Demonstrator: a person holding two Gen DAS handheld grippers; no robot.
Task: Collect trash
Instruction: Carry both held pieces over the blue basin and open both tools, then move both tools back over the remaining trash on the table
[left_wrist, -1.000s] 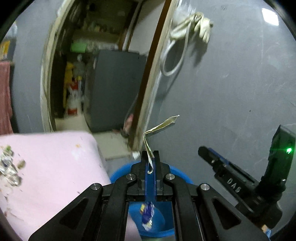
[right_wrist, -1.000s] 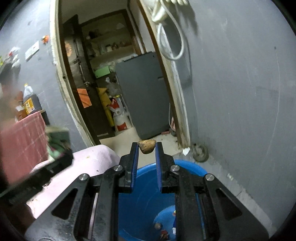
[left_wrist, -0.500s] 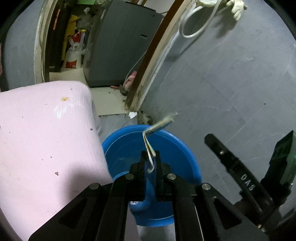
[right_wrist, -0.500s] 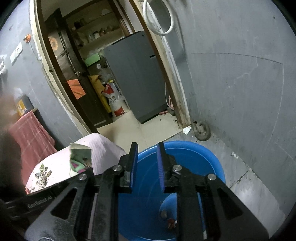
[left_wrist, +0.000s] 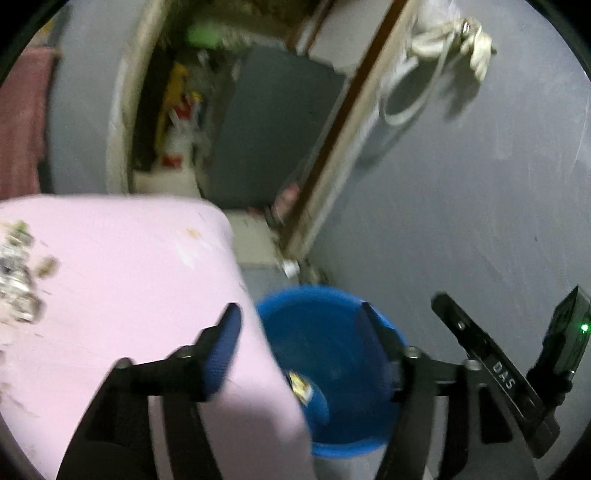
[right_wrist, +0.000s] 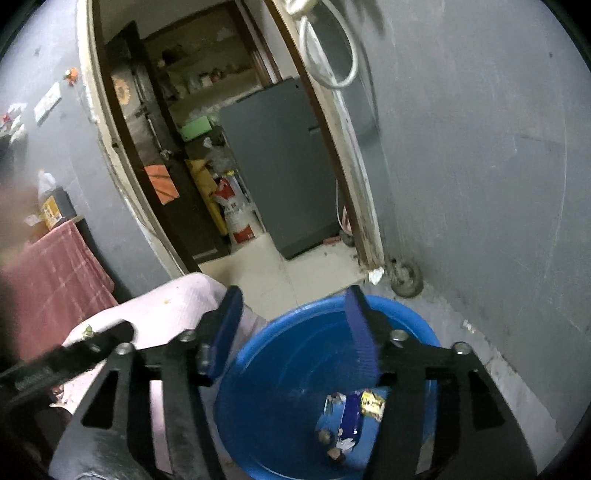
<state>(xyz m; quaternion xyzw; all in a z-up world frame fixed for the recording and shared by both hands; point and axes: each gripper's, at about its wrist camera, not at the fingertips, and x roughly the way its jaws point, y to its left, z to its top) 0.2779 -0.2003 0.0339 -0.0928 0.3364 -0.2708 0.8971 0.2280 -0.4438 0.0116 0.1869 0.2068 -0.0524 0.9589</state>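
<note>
A blue basin (left_wrist: 332, 332) (right_wrist: 295, 354) stands on the floor beside a pink-covered table (left_wrist: 122, 280) (right_wrist: 166, 310). Wrappers and small scraps (right_wrist: 351, 410) lie in its bottom; one wrapper (left_wrist: 301, 386) shows in the left wrist view. My left gripper (left_wrist: 301, 343) hangs over the table edge and the basin, its jaws opening with nothing between them. My right gripper (right_wrist: 293, 332) is above the basin, jaws opening and empty too; its finger (left_wrist: 480, 354) shows at the right of the left view. More trash bits (left_wrist: 18, 273) lie on the table at far left.
A grey wall (right_wrist: 480, 184) rises right behind the basin. A doorway (right_wrist: 221, 166) leads to a room with a grey cabinet (right_wrist: 280, 166) and sacks. A small wheel (right_wrist: 406, 280) rests by the door frame. A red cloth (right_wrist: 48, 280) hangs at left.
Both grippers have opened. The paper strip has left my left gripper and the brown lump my right one. The left gripper has swung back up and left toward the table.
</note>
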